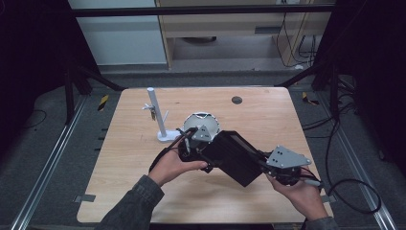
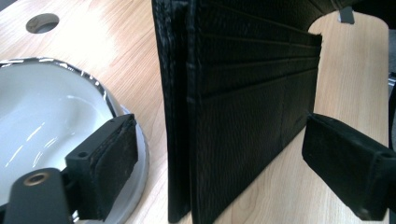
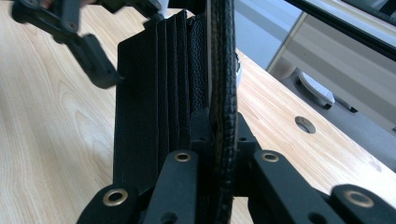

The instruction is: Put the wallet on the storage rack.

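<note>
The jaws of the right gripper (image 3: 219, 154) are clamped on one flap of the black wallet (image 1: 234, 155), held open above the worktop (image 1: 268, 115). The left gripper (image 2: 219, 154) straddles the other flap, jaws wide and not touching. Opening looks half done. The white bowl (image 2: 42, 107), far left, looks empty.

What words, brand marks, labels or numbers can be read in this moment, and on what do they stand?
None can be read.
Black wallet: card slots and grained leather, no brand mark legible.
White bowl: plain inside, patterned rim, no lettering.
White stand: no label visible.
Left claw and right claw: no markings legible.
</note>
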